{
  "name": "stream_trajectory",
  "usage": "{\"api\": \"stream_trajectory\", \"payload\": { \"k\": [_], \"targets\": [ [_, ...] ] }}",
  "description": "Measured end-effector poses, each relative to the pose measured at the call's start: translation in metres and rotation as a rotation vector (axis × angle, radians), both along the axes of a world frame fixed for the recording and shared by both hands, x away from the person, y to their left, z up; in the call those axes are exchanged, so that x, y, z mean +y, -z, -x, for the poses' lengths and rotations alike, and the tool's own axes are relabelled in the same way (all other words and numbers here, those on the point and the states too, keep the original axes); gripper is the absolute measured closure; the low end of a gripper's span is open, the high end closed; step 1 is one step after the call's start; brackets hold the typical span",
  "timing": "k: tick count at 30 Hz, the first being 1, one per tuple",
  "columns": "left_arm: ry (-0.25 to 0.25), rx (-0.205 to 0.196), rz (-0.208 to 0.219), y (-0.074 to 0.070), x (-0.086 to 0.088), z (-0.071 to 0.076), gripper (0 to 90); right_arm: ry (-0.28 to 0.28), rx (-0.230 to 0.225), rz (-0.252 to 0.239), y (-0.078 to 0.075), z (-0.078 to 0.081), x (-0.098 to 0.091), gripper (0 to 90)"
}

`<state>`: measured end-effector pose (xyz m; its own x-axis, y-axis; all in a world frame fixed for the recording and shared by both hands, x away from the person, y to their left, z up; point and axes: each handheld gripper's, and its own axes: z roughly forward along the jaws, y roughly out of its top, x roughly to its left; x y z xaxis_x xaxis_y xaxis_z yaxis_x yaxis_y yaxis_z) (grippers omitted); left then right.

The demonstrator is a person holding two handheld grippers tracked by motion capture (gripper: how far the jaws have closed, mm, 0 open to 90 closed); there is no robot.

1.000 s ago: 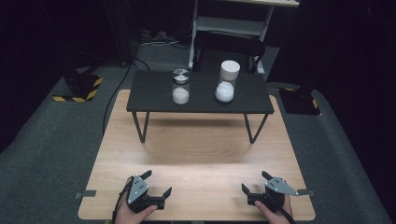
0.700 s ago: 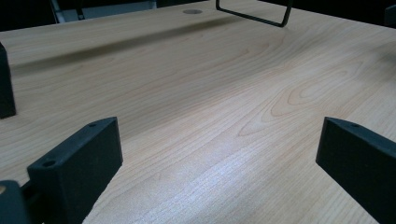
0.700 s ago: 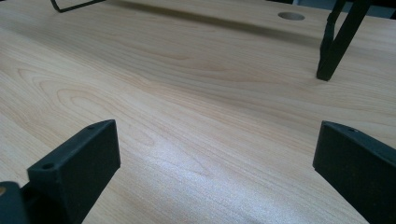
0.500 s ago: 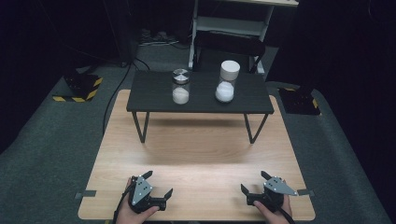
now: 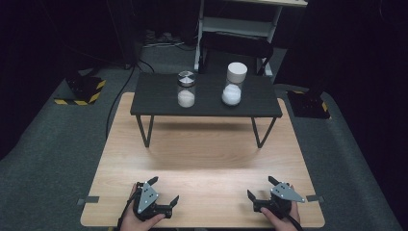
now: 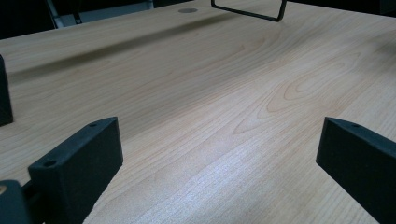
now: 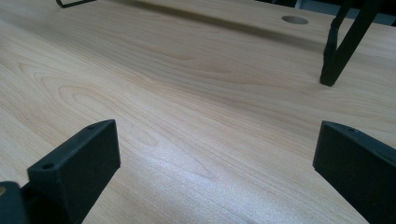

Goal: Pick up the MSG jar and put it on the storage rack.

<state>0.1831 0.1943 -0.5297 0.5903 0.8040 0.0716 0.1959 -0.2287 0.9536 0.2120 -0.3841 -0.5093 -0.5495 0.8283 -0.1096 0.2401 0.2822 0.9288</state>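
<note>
While both hands rest at the near edge of the wooden desk (image 5: 202, 159), the left tool (image 5: 163, 192) sits at the near left with its jaws spread wide and nothing between them, and the right tool (image 5: 262, 187) sits at the near right, likewise spread apart and empty. Compared with a second ago, the left tool has turned a little, its jaws now pointing more toward the right, while the right tool has barely shifted. Well apart from both, on the small black stand (image 5: 207, 98) at the far side of the desk, the jar with a silver lid (image 5: 186, 89) stands upright beside the jar with a white lid (image 5: 234, 84), each part filled with white powder, neither moved since earlier.
</note>
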Motion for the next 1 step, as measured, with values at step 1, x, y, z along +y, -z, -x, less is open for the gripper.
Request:
{"api": "stream_trajectory", "payload": {
  "k": [1],
  "targets": [
    [0.002,0.001,-0.001,-0.0002,0.0001,-0.0004,0.9,-0.001,-0.001,0.003,-0.0002,0.0,0.0003,0.1]
  ]
}}
